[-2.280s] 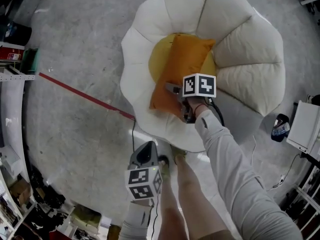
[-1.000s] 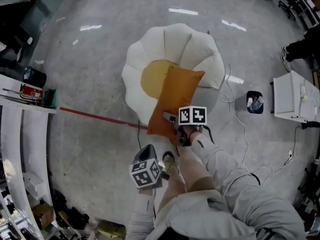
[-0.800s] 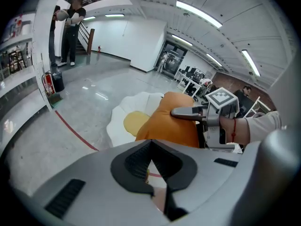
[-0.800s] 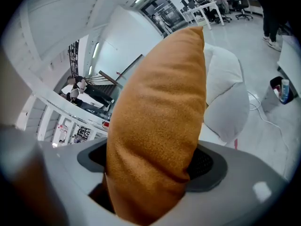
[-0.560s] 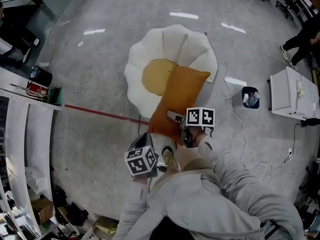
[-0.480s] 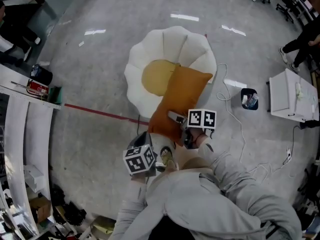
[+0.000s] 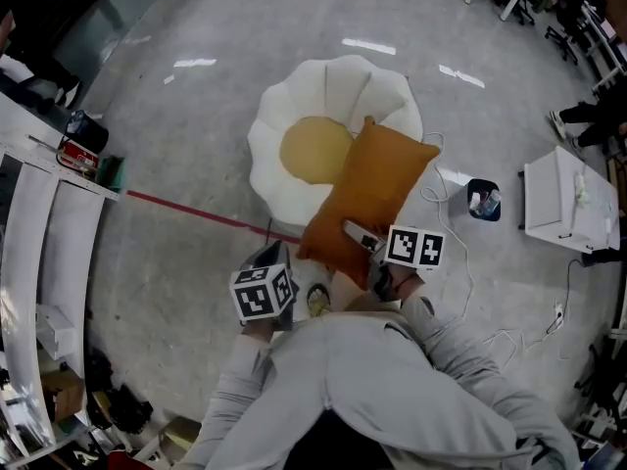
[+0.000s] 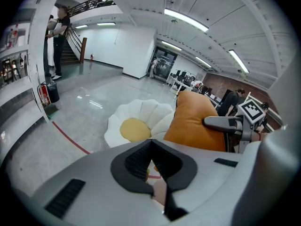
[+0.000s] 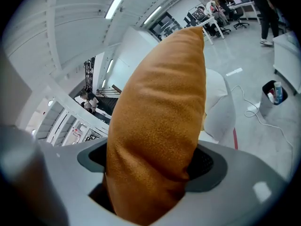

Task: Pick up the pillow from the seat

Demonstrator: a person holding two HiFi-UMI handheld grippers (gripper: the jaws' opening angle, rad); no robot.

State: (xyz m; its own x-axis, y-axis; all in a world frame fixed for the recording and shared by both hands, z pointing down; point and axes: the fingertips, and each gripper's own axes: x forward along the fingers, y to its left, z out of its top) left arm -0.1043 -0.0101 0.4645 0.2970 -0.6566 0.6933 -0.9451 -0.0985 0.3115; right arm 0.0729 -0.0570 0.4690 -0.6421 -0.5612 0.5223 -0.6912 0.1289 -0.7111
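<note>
The orange pillow (image 7: 372, 199) hangs tilted in the air, off the white flower-shaped seat (image 7: 284, 179) with its yellow centre. My right gripper (image 7: 364, 253) is shut on the pillow's near lower edge. In the right gripper view the pillow (image 9: 160, 117) fills the jaws and stands up between them, with the seat (image 9: 218, 102) behind it. My left gripper (image 7: 269, 258) hangs low at the left, apart from the pillow, jaws together and holding nothing. The left gripper view shows the left gripper (image 8: 151, 142) with the pillow (image 8: 195, 121), the seat (image 8: 141, 117) and the right gripper (image 8: 230, 124) beyond it.
A red line (image 7: 196, 213) crosses the grey floor left of the seat. A black bin (image 7: 483, 201) and a white table (image 7: 558, 199) stand at the right, with a cable (image 7: 460, 262) on the floor between. Shelving (image 7: 39, 223) runs along the left. My shoe (image 7: 318, 302) is below the pillow.
The pillow has come up off the seat and swung right, held by the right gripper. The view has risen and pulled back. The left gripper has stayed low at the left.
</note>
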